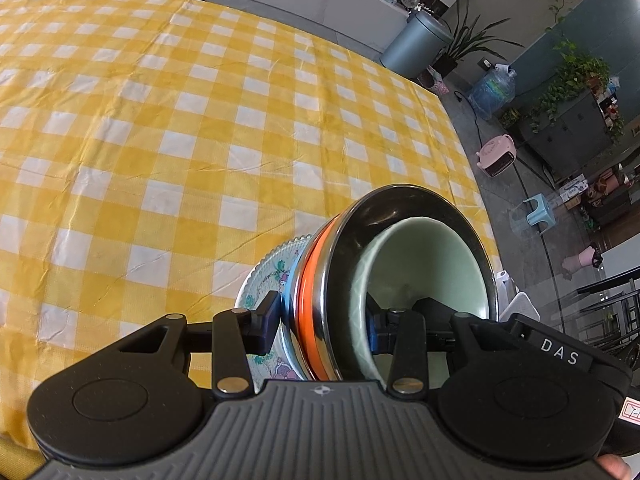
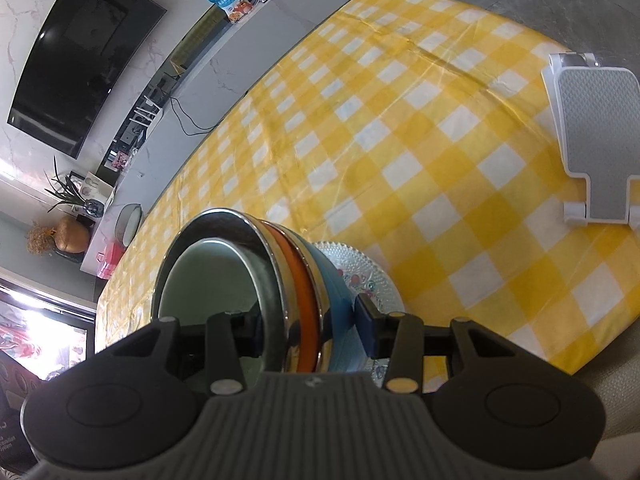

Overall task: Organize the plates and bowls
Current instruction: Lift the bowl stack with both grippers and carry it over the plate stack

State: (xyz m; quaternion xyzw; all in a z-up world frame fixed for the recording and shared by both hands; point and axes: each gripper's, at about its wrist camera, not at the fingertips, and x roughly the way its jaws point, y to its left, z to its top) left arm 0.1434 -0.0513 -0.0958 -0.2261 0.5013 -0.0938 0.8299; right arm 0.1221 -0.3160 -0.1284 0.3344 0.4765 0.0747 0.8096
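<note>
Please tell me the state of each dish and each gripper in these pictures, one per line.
green bowl: nested inside the steel bowl, empty.
steel bowl: stacked on the patterned plate.
patterned plate: under the stack.
left gripper: shut on the stack's rim.
right gripper: shut on the stack's rim.

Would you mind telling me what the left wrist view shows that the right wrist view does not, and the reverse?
Only the left wrist view shows the grey-blue cylindrical bin, pink heater and blue plastic stool on the floor.

Only the right wrist view shows the black wall television and the white-and-grey stand on the cloth.

Both show the yellow-and-white checked tablecloth and the nested stack: pale green bowl inside a steel bowl, orange-rimmed and blue bowls, on a patterned glass plate, clamped by the left tool and right tool.
</note>
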